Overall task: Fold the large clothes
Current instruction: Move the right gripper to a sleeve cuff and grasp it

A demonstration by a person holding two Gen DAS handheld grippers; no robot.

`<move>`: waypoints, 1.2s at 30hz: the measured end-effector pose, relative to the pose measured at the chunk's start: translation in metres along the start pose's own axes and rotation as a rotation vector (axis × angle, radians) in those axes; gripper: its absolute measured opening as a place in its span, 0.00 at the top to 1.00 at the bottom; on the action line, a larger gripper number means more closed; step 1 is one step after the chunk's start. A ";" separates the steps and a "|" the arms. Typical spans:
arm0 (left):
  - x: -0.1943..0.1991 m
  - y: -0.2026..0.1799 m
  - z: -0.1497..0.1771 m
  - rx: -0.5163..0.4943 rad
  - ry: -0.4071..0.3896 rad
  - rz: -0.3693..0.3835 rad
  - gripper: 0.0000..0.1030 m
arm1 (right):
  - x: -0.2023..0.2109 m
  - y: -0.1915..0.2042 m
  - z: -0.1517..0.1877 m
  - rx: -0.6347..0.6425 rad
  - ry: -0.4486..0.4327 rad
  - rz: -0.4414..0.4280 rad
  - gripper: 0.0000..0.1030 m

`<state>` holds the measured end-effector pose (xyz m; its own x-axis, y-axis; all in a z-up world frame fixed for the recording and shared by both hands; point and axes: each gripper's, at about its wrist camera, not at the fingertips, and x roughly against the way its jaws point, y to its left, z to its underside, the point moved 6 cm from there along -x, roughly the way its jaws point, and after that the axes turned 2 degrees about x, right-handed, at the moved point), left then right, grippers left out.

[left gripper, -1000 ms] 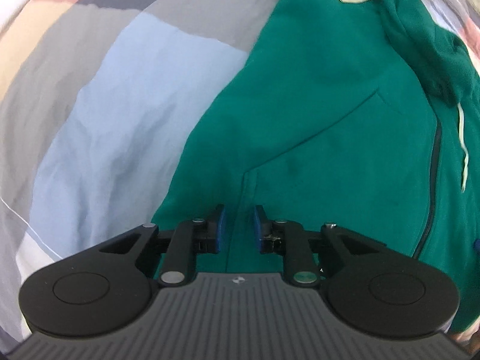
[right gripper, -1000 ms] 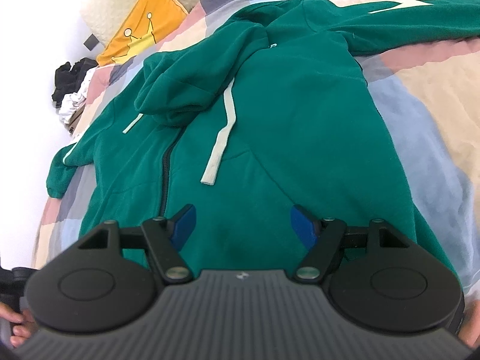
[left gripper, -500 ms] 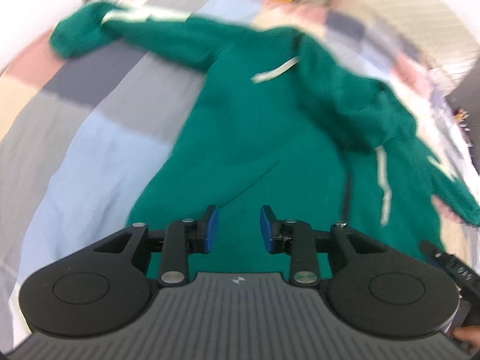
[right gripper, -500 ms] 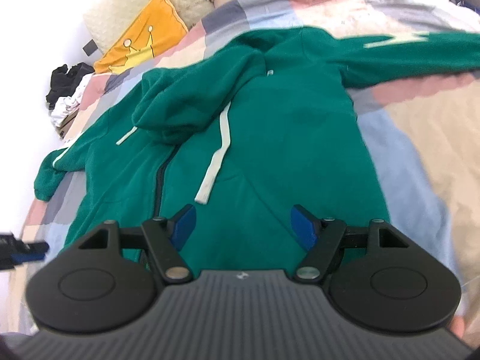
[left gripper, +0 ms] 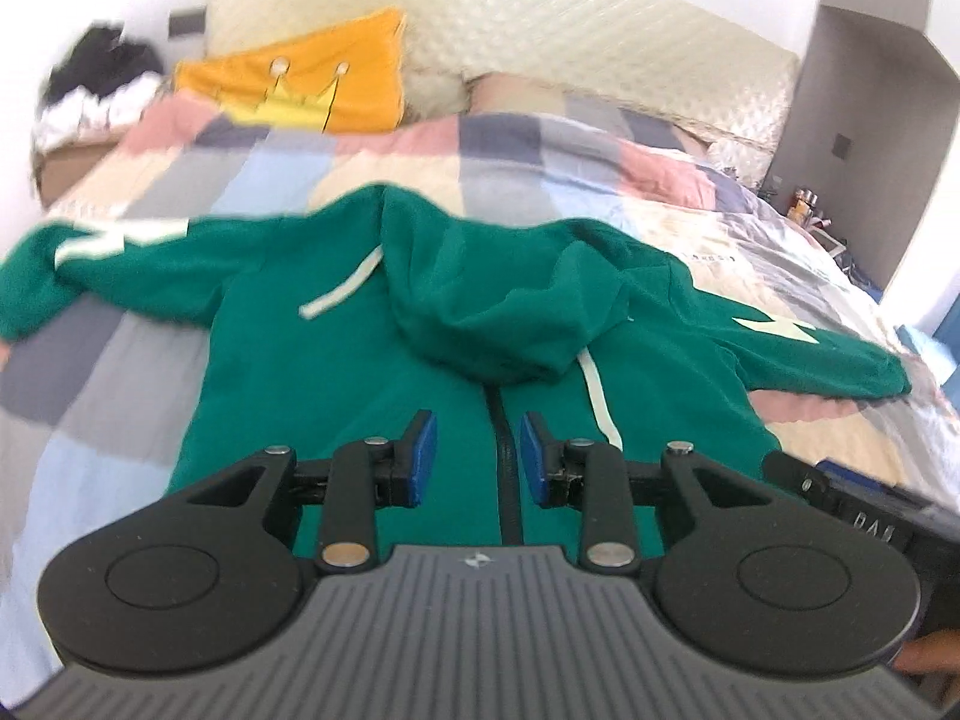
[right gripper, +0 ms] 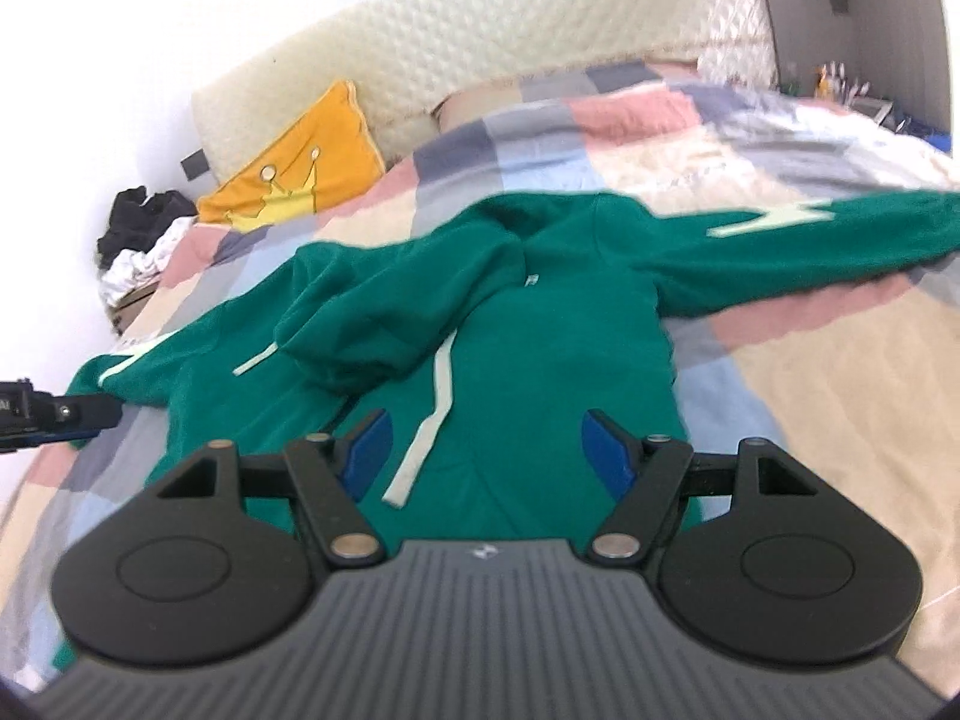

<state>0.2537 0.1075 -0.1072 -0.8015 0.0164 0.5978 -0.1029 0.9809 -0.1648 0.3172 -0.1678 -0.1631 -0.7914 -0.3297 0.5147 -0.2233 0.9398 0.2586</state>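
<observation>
Patchwork bed with hoodie spread flat, pillow at 11 o'clock. Left gripper just opened, empty; right gripper wide, released.

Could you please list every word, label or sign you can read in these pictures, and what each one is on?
"DAU", roughly: white letters on the right tongs' body, blurred.
Pale print on the quilt: too blurred to read.
Small white tag on the hoodie: too small to read.
Crown drawing, no words: orange pillow.

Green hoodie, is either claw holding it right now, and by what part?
Neither. The left claw and right claw both stand open above the green hoodie, which lies flat on the bed.
</observation>
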 end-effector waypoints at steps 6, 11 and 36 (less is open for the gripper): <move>-0.010 -0.009 0.015 -0.051 -0.073 -0.034 0.66 | -0.001 -0.006 -0.006 -0.015 -0.052 0.056 0.30; -0.020 0.001 0.030 -0.030 -0.081 -0.026 0.66 | 0.005 -0.019 -0.009 -0.067 -0.072 0.107 0.30; -0.103 0.026 0.064 0.055 0.125 -0.096 0.66 | -0.090 -0.391 -0.042 -0.683 -0.118 0.255 0.16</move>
<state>0.2960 0.1186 -0.2230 -0.7076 -0.0494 0.7049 -0.2102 0.9671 -0.1432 0.5000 -0.5097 -0.2766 -0.8358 -0.0602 0.5457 0.3496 0.7080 0.6136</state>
